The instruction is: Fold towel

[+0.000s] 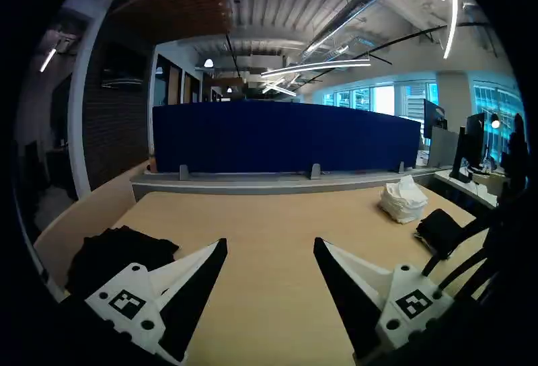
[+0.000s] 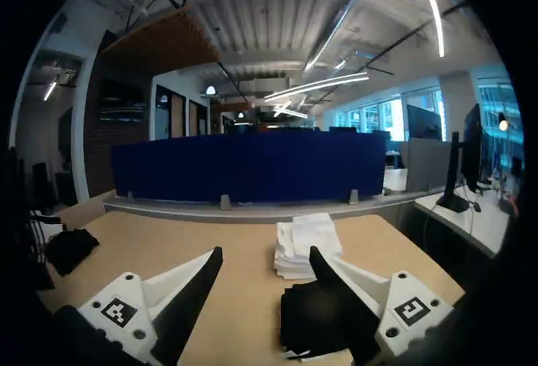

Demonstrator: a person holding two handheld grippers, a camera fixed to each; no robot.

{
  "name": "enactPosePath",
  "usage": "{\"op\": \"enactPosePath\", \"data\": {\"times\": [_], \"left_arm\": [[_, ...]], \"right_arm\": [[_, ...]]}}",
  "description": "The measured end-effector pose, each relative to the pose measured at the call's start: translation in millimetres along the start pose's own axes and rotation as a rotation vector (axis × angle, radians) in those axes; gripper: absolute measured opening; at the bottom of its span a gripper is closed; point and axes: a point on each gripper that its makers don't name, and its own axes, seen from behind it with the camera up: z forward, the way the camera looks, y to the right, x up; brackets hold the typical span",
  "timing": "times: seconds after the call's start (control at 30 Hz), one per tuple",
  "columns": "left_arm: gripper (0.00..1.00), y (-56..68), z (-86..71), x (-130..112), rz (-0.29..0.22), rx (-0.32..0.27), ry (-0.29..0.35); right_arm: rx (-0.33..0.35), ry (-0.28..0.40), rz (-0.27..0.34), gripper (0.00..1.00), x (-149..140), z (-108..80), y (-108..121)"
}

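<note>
Both my left gripper (image 1: 269, 258) and right gripper (image 2: 265, 265) gaped open; white towel stack (image 2: 306, 248) sat folded at one o'clock, left gripper view caught rumpled black cloth (image 1: 118, 255) at ten.

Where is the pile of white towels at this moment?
In the right gripper view, the pile of white towels lies on the table, right of centre, just behind a black cloth.

Dim, sharp, edge-warped; bright ceiling strips (image 1: 316, 66)
</note>
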Motion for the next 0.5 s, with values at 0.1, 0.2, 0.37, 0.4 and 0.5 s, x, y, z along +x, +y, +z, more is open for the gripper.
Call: {"op": "enactPosePath", "data": {"times": [0.1,0.2,0.37,0.4,0.5], "left_arm": [[0.96,-2.4,-0.1,6,-0.013,0.011,0.058],[0.95,-4.5,-0.1,7,-0.029,0.030,0.112],[0.95,-8.7,0.9,6,-0.034,0.064,0.160],[0.95,-8.7,1.1,6,-0.034,0.068,0.169],[0.95,-6.9,2.2,8,-0.032,0.072,0.195]], "right_arm": [[-0.019,-0.013,-0.020,1.00,-3,-1.4,5],[-0.034,-0.016,-0.037,1.00,-5,-2.3,7],[-0.050,-0.014,-0.014,1.00,-3,-2.5,13],[-0.054,-0.012,-0.008,1.00,-2,-2.8,14],[-0.062,-0.007,0.007,1.00,1,-3.5,20]]}}
